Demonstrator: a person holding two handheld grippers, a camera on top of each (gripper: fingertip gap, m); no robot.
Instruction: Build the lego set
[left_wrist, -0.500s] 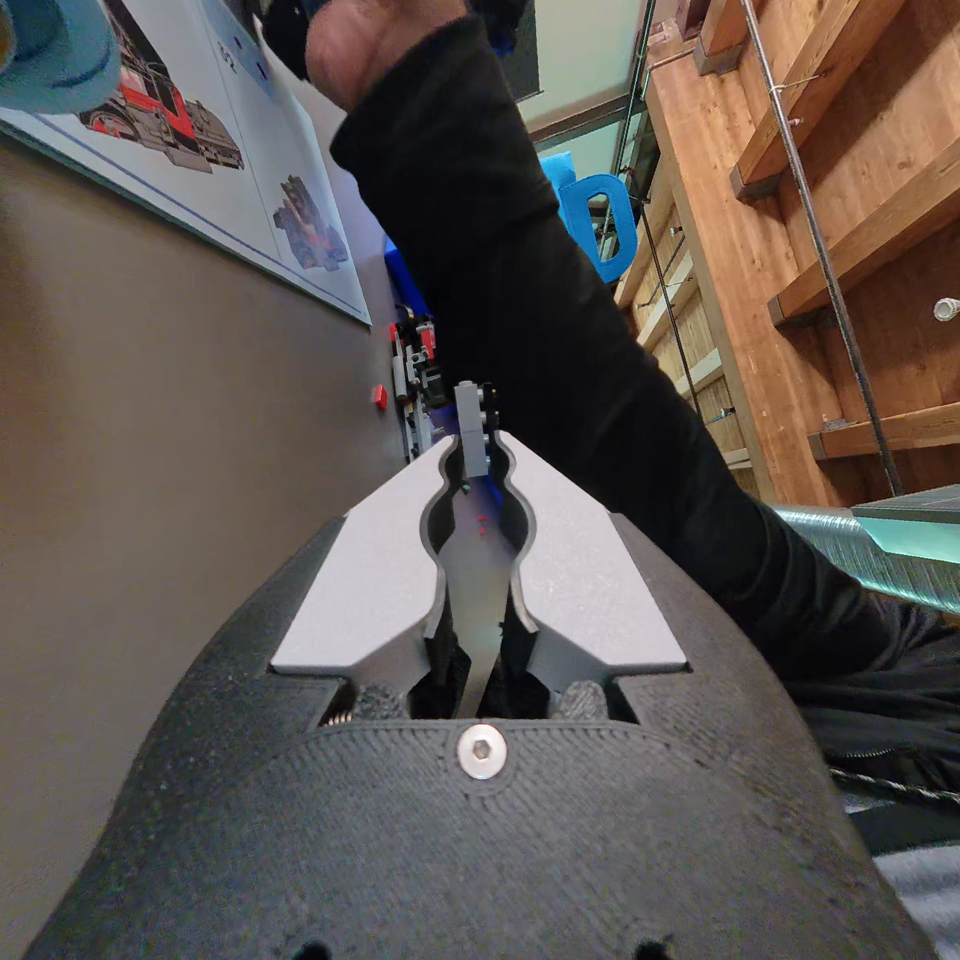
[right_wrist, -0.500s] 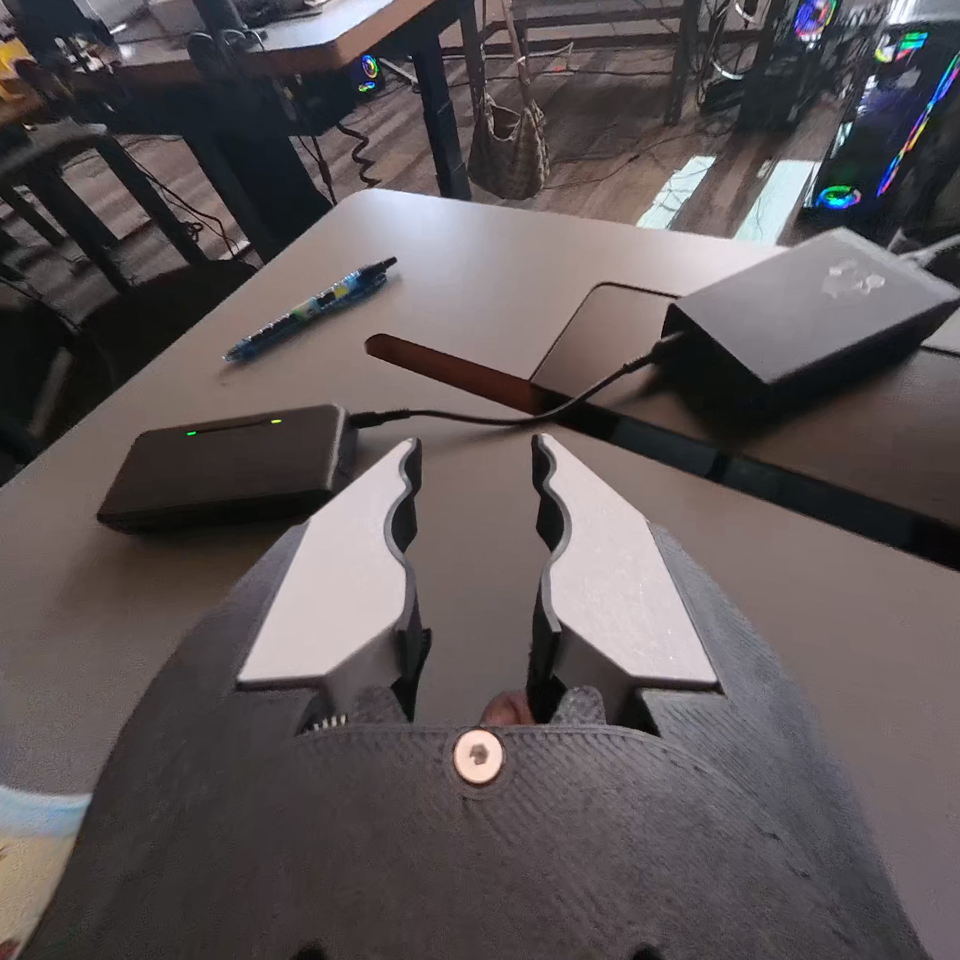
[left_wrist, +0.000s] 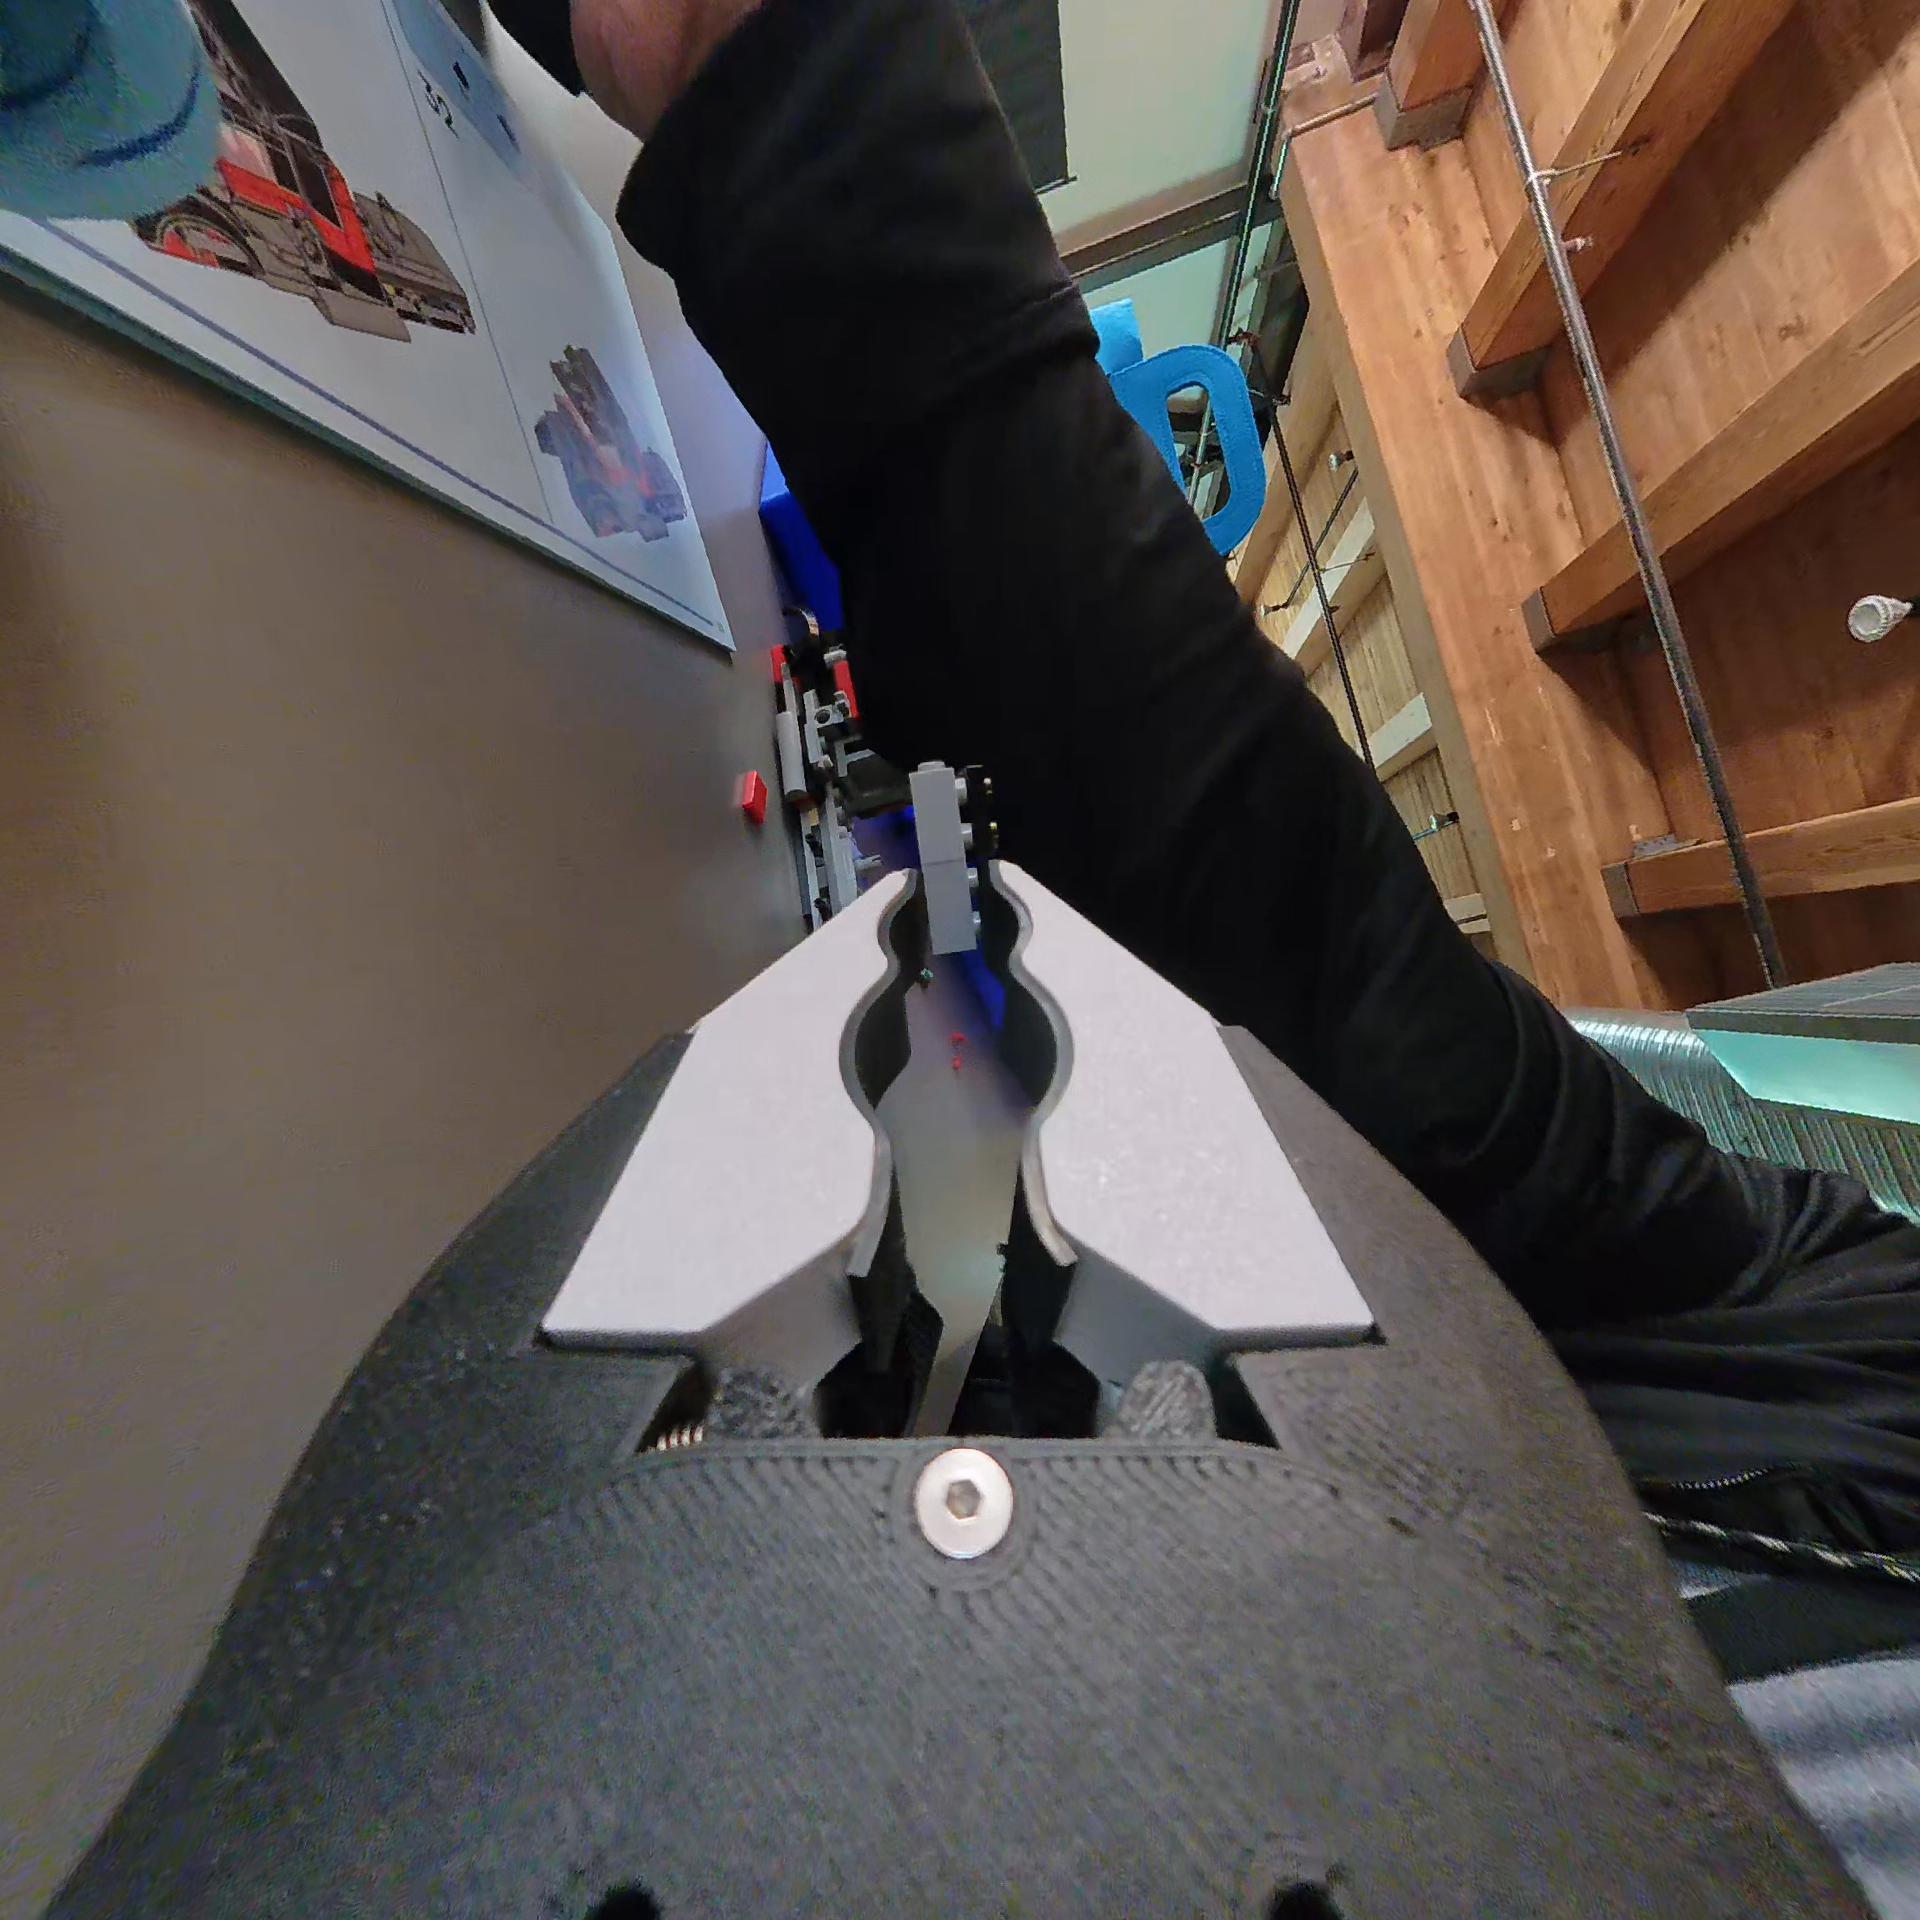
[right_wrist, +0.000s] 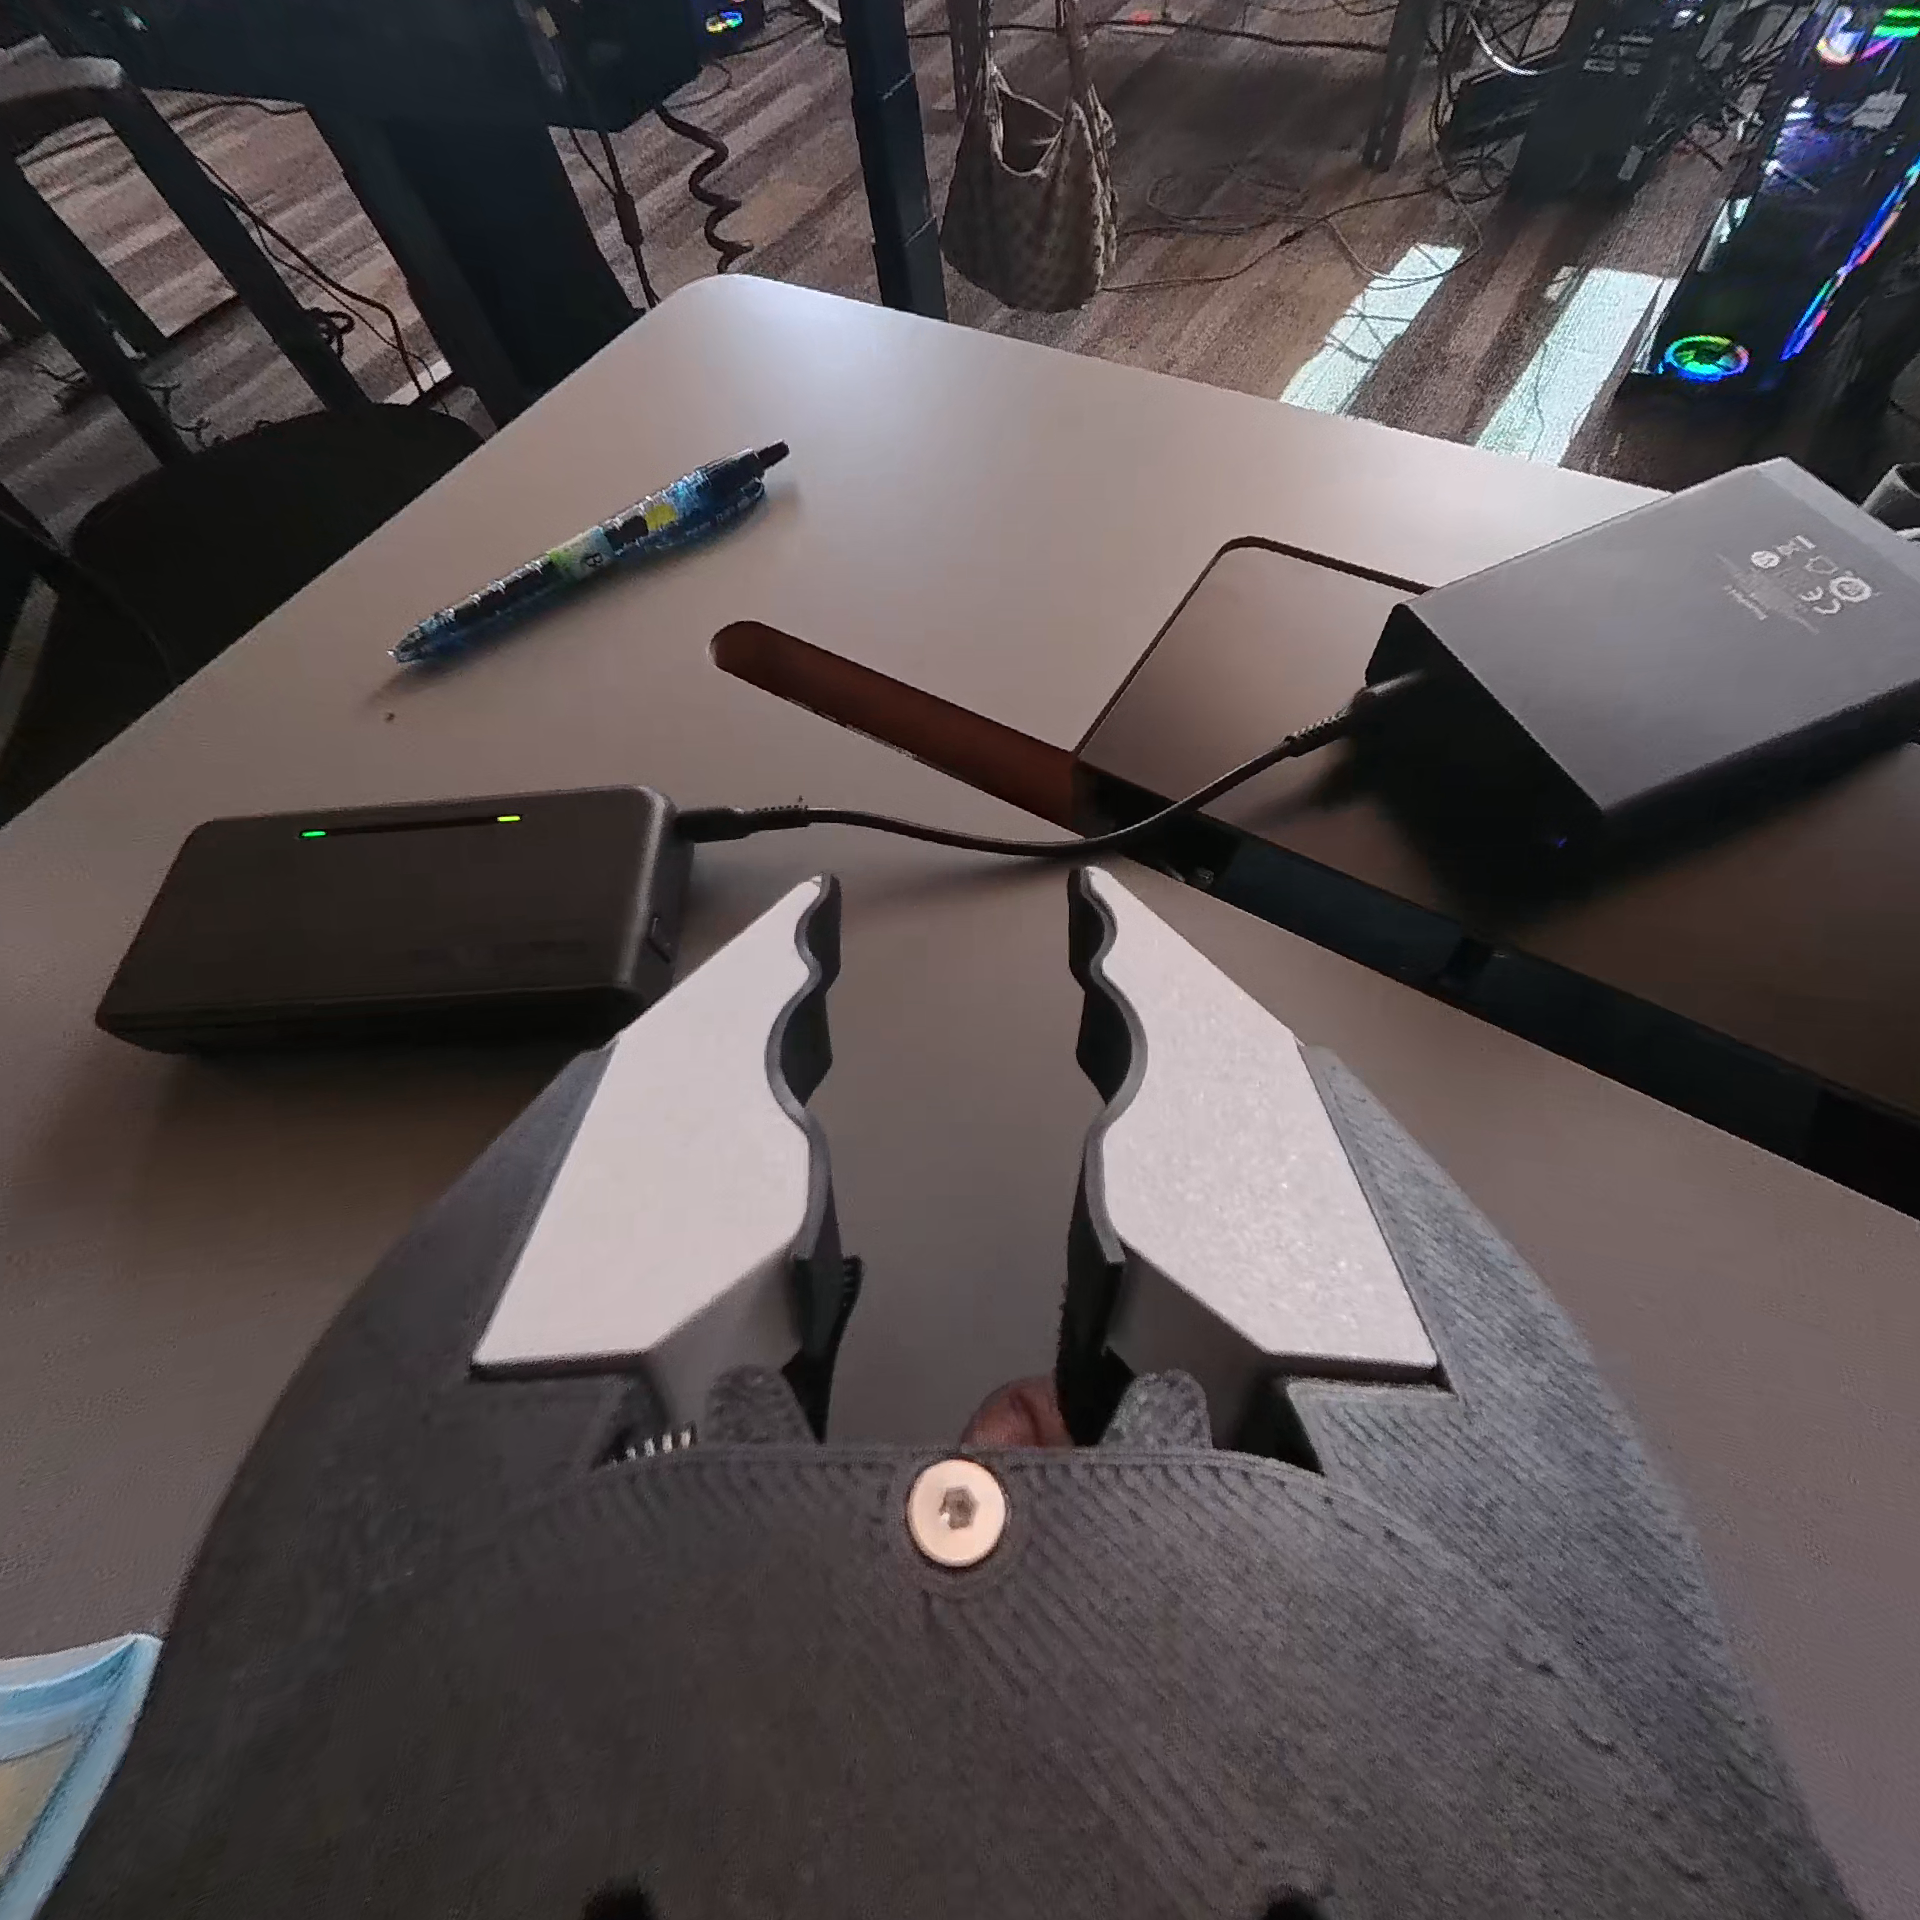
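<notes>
One small grey lego piece (left_wrist: 943, 873) sits pinched at the tips of the left gripper (left_wrist: 951, 914), jaws clamped on its lower end, top half sticking out w/ studs along one side and a dark bit behind it. Looks like a carry/positioning step: piece in hand, not yet on the model. Partly built lego model (left_wrist: 821, 748), grey, black and red, lies on the table (left_wrist: 312, 831) just beyond the tips, half hidden by a black sleeve (left_wrist: 1039, 520) crossing the view; a loose red brick (left_wrist: 750, 797) lies near it. Next move prob. needs lining up the studs w/ the right spot and pressing straight on, checking vs the instruction booklet (left_wrist: 395, 312) spread open farther off. Right gripper (right_wrist: 951, 894) is elsewhere, jaws wide apart and empty, over bare tabletop near a black device w/ green lights (right_wrist: 405, 914), its cable (right_wrist: 987, 831), a blue pen (right_wrist: 592, 551) and a black box (right_wrist: 1662, 665).
</notes>
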